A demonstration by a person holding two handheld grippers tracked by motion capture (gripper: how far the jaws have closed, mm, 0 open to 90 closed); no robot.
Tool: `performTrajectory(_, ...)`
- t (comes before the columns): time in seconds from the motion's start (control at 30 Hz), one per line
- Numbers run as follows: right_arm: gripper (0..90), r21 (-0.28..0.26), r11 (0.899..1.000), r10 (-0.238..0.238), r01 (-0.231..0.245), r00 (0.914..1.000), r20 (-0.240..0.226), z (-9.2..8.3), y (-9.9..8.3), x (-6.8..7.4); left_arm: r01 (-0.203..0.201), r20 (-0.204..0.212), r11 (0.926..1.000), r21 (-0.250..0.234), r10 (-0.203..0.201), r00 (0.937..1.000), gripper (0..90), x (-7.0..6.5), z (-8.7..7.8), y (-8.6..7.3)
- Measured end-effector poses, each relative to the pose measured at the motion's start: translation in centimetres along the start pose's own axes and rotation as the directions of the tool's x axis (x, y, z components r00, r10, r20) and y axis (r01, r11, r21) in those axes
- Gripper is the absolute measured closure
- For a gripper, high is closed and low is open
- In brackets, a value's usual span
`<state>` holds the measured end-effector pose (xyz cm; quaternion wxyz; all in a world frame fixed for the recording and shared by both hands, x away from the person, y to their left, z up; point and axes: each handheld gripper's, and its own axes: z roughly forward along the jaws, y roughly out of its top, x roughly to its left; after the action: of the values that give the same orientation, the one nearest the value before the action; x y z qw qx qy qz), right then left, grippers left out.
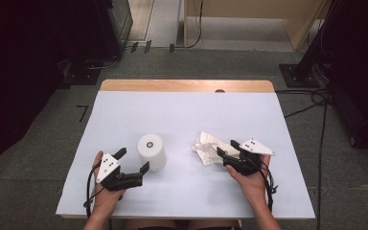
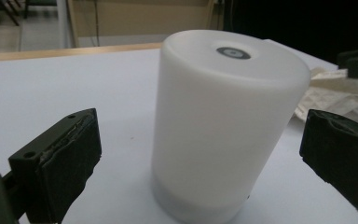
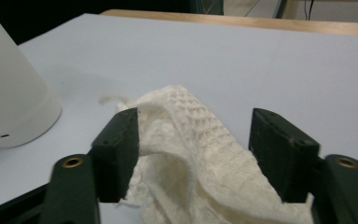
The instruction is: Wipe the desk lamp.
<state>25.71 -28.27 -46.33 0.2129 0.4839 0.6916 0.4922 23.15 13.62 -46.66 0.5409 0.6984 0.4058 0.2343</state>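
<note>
Left gripper spread, jaws flanking the white matte plastic cylinder without contact, toward the worktop's near edge. Right gripper spread around the crumpled cream waffle-weave cloth; pads not pressing it.

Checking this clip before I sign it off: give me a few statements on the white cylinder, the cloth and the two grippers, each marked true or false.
1. The white cylinder stands upright on the table. True.
2. The left gripper is clamped on the cylinder. False: its jaws stand open on either side, not touching it.
3. The cloth lies crumpled between the right gripper jaws. True.
4. The right gripper is shut tight. False: its jaws are spread; one touches the cloth, the other stands apart from it.
5. The cloth is draped over the cylinder. False: it lies on the table beside it.
</note>
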Motion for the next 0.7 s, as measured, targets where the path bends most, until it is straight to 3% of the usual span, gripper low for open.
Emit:
performTrajectory(0.13,23.4,-0.022,1.000,0.005,-0.005,1.0000,0.000,-1.7,-0.2,-1.0,0.035,-0.039,0.9992,-0.018,-0.036,0.9986,0.0,1.5,-2.2,-0.3)
performTrajectory(0.3,17.6,-0.047,0.999,0.027,-0.025,0.9980,0.056,-4.4,-0.9,-3.3,0.066,-0.088,0.9971,-0.038,-0.069,0.9937,0.0,3.4,-4.5,-0.7)
performTrajectory(0.53,13.7,-0.010,0.998,0.062,-0.061,0.9912,0.117,-6.7,-2.7,-5.9,0.127,-0.158,0.9915,-0.032,-0.130,0.9789,0.0,5.3,-6.2,-1.7)
performTrajectory(0.7,12.6,-0.005,0.997,0.073,-0.073,0.9865,0.147,-8.6,-3.6,-7.6,0.101,-0.210,0.9949,-0.001,-0.099,0.9726,0.0,5.9,-7.1,-2.5)
